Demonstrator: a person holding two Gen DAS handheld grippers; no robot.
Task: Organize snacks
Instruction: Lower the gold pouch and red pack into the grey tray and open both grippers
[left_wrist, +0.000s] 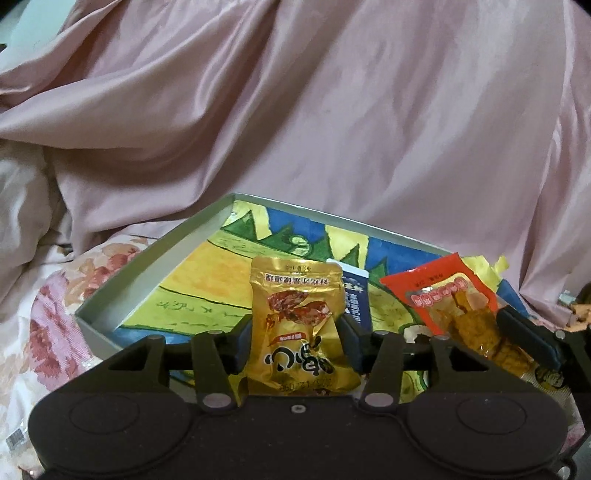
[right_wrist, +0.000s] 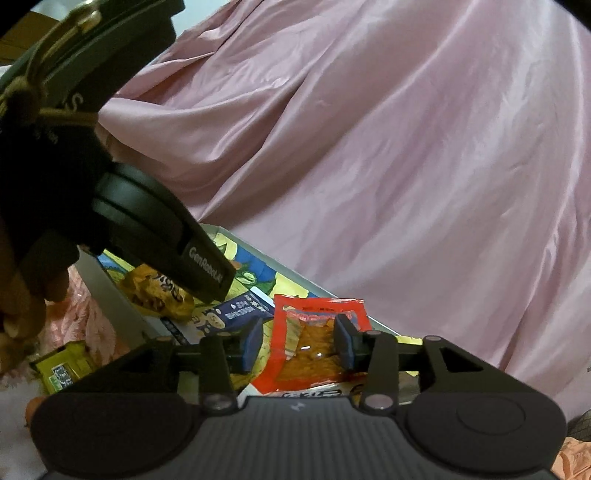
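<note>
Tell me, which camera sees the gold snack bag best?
The left wrist view: the gold bag stands front and centre between the left gripper's fingers, print readable. The right wrist view shows only a crumpled bit of it, half hidden behind that gripper.

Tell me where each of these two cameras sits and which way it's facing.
Left wrist: on the left gripper, looking forward and slightly down into the painted box on the bed; its fingers flank a gold snack packet.
Right wrist: on the right gripper, looking forward at the box's right part; its fingers flank a red snack packet. The person's hand holding the left gripper shows at left.
Shared: both packets, a blue packet, the box and the pink bedcover.
</note>
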